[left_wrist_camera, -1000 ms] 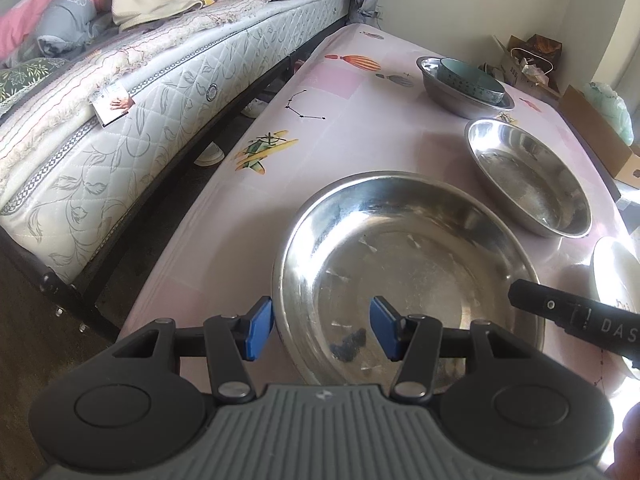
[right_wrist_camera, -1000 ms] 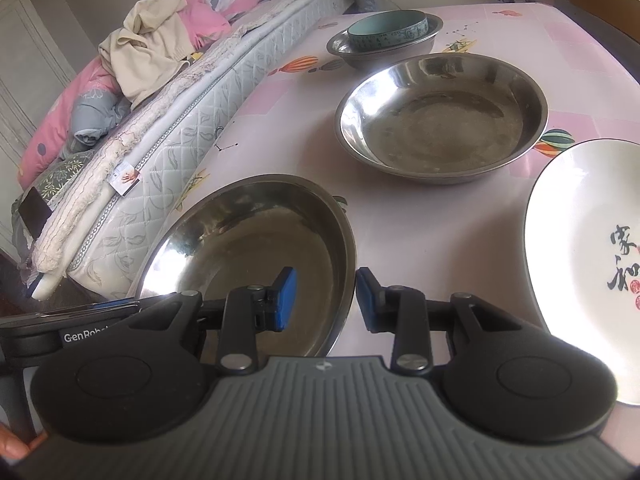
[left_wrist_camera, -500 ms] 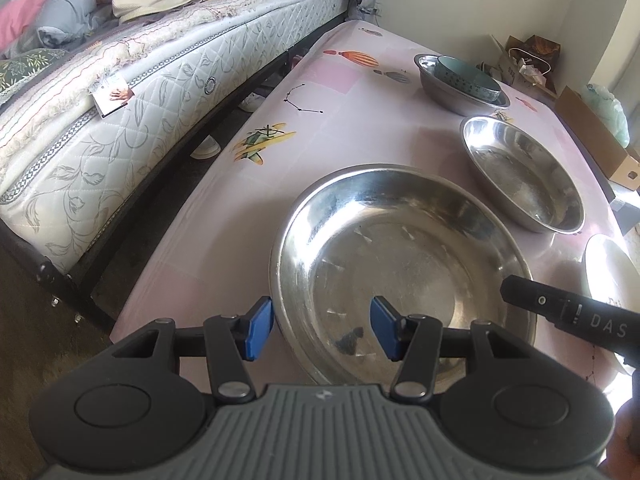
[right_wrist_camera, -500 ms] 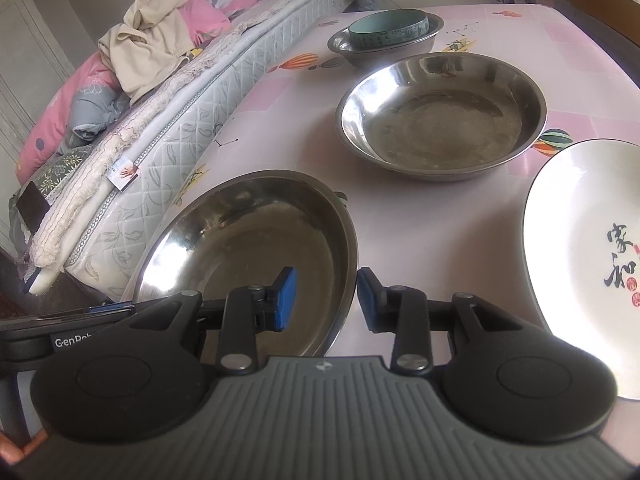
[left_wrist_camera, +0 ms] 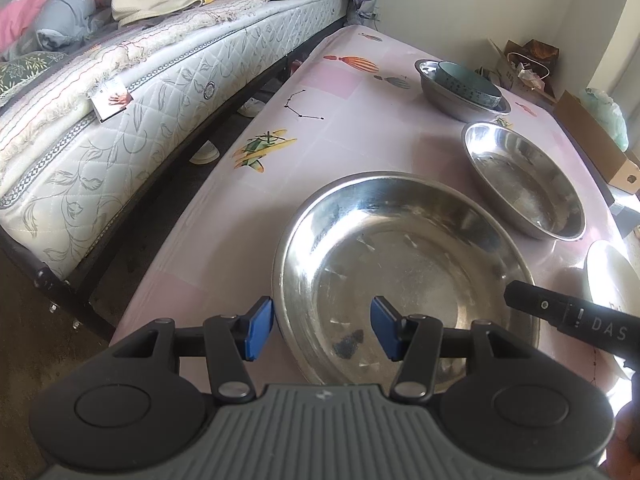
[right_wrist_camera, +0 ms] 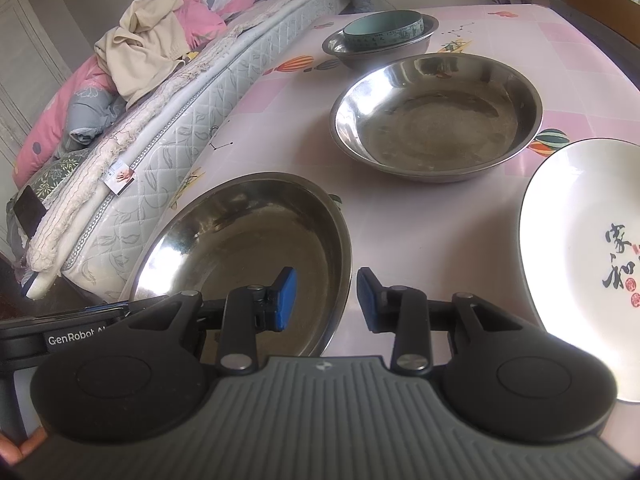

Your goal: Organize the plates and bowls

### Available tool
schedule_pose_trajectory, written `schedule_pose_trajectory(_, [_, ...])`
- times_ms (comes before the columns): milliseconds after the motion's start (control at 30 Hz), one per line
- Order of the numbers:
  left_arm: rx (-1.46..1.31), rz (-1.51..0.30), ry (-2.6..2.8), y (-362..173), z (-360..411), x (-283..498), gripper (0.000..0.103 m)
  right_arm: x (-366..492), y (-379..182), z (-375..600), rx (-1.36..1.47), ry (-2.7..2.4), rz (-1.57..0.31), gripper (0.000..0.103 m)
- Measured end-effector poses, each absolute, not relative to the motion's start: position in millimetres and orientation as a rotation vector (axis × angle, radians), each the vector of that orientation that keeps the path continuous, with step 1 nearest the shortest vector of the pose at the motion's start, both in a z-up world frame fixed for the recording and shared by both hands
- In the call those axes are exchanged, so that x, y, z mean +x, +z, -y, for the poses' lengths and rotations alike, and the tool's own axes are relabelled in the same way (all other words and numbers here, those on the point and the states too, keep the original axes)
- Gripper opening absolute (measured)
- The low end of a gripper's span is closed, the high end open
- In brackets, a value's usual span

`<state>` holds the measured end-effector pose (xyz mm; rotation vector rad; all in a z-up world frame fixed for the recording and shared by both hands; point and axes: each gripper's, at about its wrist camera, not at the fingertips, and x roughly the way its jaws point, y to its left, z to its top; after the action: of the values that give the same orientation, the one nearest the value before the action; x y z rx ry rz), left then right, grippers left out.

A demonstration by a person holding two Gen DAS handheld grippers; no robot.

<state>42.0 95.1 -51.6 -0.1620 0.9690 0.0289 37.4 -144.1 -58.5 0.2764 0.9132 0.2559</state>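
A big shiny metal bowl [left_wrist_camera: 404, 276] sits nearest on the pink table [left_wrist_camera: 248, 216], close to its edge. It is empty and stands right side up. Behind it sits a second shiny metal bowl [right_wrist_camera: 436, 116], also empty and not touching the first. Farther back is a smaller metal bowl [right_wrist_camera: 352, 50] with a blue-green bowl [right_wrist_camera: 382, 28] sitting inside it. To the right lies a flat white plate [right_wrist_camera: 584, 256] with dark writing and small red marks on it.

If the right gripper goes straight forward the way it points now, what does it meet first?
Probably the right rim of the near steel bowl, which lies between the open fingers of the right gripper; depth is unclear, so it may meet the table instead.
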Motion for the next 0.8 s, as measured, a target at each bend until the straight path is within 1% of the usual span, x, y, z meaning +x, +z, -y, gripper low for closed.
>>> schedule_pose_trajectory(267, [-0.148,-0.967,0.038,-57,-95,51,0.052,45,-63,142,0.269,0.247,-0.910,0.033])
schedule_pose_trajectory(467, [-0.159,-0.979,0.042,-61,-98,57,0.043,51,-68,137,0.261,0.254,-0.918,0.030])
schedule_pose_trajectory(600, [-0.199,-0.996,0.024,-59,-103,57,0.043,50,-67,137,0.250,0.249,-0.920,0.027])
schedule_pose_trajectory(800, [-0.202,-1.000,-0.031,-54,-97,50,0.043,40,-60,146,0.248,0.239,-0.916,0.027])
